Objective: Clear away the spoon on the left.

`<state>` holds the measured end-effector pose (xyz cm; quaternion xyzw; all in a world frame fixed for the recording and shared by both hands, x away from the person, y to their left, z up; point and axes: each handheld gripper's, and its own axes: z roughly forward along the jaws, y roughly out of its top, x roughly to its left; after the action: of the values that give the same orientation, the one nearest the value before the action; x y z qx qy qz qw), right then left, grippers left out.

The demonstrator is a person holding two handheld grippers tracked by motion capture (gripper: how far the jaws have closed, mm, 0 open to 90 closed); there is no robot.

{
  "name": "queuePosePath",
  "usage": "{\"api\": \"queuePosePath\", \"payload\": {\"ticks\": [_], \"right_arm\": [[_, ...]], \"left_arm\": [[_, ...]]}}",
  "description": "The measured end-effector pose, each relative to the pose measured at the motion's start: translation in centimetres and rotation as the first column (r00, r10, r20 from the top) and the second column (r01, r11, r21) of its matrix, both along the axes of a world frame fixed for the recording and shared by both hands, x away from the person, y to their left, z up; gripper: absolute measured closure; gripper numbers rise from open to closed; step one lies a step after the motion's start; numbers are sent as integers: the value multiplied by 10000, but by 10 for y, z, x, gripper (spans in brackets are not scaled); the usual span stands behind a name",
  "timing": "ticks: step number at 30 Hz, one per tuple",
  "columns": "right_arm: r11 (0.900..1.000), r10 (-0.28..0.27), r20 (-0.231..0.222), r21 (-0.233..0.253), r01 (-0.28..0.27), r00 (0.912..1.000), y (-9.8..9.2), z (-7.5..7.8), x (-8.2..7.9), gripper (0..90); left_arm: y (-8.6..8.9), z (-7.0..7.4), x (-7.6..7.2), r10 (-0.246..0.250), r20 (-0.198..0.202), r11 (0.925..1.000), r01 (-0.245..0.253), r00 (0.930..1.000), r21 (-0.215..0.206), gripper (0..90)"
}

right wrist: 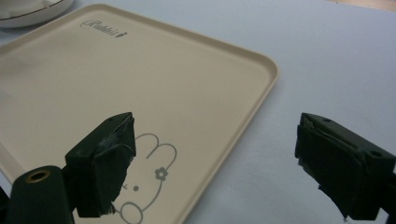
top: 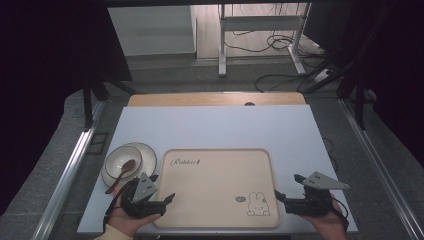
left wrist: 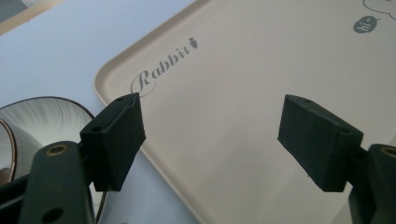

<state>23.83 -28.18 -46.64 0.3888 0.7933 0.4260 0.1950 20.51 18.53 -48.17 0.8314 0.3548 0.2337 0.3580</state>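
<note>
Tray (top: 220, 185) sits at table's near edge. Left gripper (top: 165, 200) spread wide, empty, at tray's left rim; right gripper (top: 286, 198) likewise at right rim. Likely pre-grasp step: next, close on both rims, lift level.

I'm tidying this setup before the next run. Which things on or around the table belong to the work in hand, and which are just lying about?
In the work:
- tray, between the two grippers
- left hand-held gripper, open, at the tray's left edge
- right hand-held gripper, open, at its right edge
- bowl with spoon on a plate, beside the tray

Lying about:
- cables on the floor
- metal stand beyond the table
</note>
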Motion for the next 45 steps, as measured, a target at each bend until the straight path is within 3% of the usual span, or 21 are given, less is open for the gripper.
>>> {"api": "queuePosePath", "payload": {"ticks": [5, 15, 20, 45], "right_arm": [[10000, -70, -224, -43, 69, 9997, -3, -3, 1, 129], [9987, 173, -65, -486, -176, 9998, 9, -1, 0, 132], [9986, 114, -14, -525, -114, 9999, 12, 0, -1, 133], [9978, 33, -100, -655, -40, 9999, 7, -4, -2, 137]], "left_arm": [[0, 0, -1, 97, 62, 9999, -96, 9999, -98, 227], [3, 0, -9, -97, 284, 9999, 98, 9995, -29, 232], [5, 3, -11, -148, 435, 9997, 157, 9989, -192, 235], [6, 10, -8, -216, 422, 9989, 233, 9989, -411, 235]]}}
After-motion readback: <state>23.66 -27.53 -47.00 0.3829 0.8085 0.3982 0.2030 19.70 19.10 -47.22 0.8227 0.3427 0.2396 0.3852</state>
